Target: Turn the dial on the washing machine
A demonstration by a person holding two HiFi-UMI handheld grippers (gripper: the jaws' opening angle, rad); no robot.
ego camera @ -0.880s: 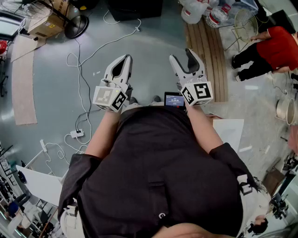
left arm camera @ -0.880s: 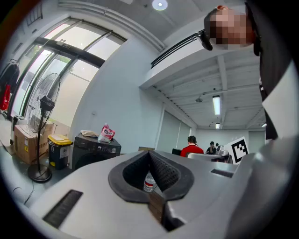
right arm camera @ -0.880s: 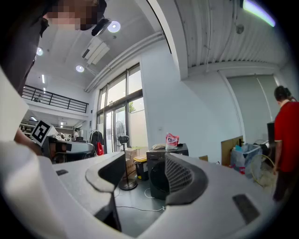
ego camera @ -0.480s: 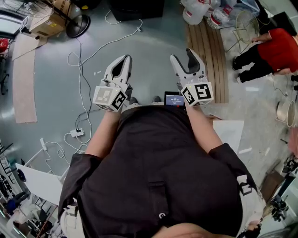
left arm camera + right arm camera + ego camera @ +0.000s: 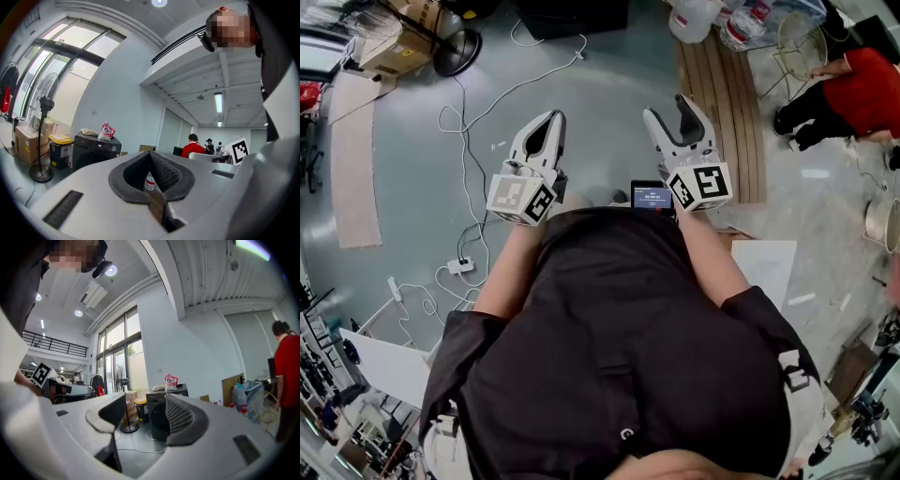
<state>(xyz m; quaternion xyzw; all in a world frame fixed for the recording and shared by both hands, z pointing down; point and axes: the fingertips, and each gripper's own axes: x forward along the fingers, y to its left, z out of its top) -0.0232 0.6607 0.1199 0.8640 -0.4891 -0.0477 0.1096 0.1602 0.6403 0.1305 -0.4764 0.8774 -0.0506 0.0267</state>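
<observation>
Right gripper [image 5: 144, 404] is held level with its jaws standing wide apart and nothing between the pads; left gripper [image 5: 150, 154] is also level, its tips meeting and empty. Both are pale grey moulded plastic with dark, ribbed rubber pads. The washing machine [image 5: 157, 418] stands well apart from them across the glossy grey floor [image 5: 600, 94], against the white wall: a dark, boxy front-loader with a round door and a crinkled pink bag [image 5: 171, 380] lying on its flat top. Its dial [image 5: 114, 148] looks like a small pale knob on the front panel, too small to read. I judge the task still at the approach: the next move calls for closing the distance, setting the open right jaws around the knob, then clamping and twisting.
</observation>
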